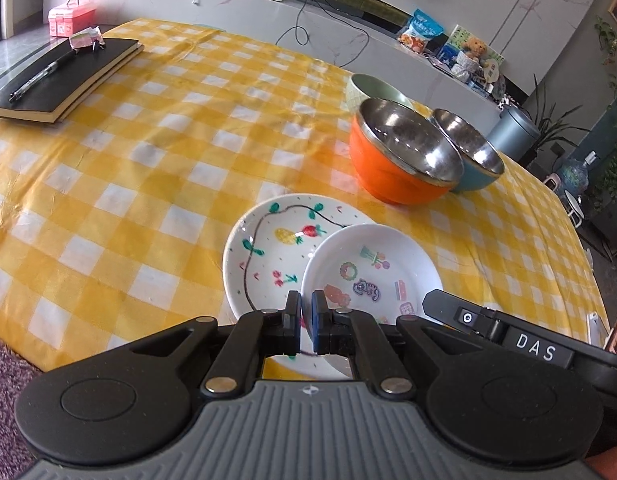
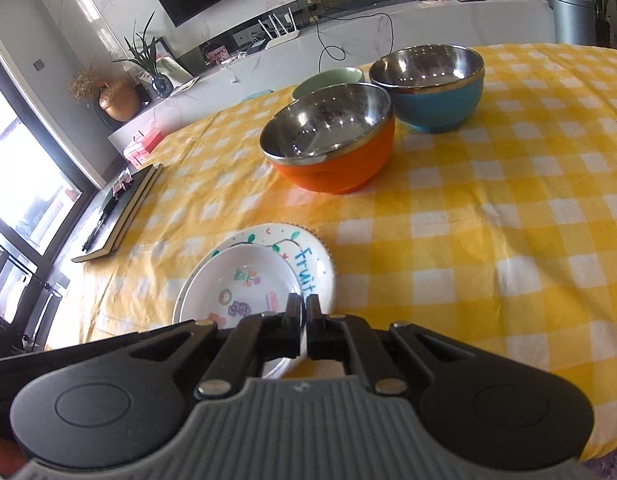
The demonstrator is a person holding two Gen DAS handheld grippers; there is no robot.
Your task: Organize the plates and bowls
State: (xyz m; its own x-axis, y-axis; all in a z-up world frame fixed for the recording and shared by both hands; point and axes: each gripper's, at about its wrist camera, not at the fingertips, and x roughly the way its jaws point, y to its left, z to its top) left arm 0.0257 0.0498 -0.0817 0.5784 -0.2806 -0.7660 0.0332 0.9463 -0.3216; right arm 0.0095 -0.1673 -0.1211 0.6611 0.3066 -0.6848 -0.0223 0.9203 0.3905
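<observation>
A small white plate (image 1: 372, 276) with cartoon stickers lies over a larger white plate (image 1: 268, 248) painted with fruit and a vine. My left gripper (image 1: 306, 304) is shut on the small plate's near left rim. My right gripper (image 2: 306, 306) is shut on the same small plate (image 2: 244, 280) at its right rim, just over the fruit plate (image 2: 312, 256). One of the right gripper's fingers (image 1: 440, 304) shows in the left wrist view at that rim. Farther back stand an orange steel-lined bowl (image 1: 404, 160), a blue one (image 1: 472, 160) and a pale green bowl (image 1: 372, 88).
The table wears a yellow check cloth (image 1: 148, 168). A black notebook (image 1: 64, 80) with a pen lies at the far left, with a pink box (image 1: 70, 16) behind it. The table's right edge (image 1: 580, 264) drops away near the bowls.
</observation>
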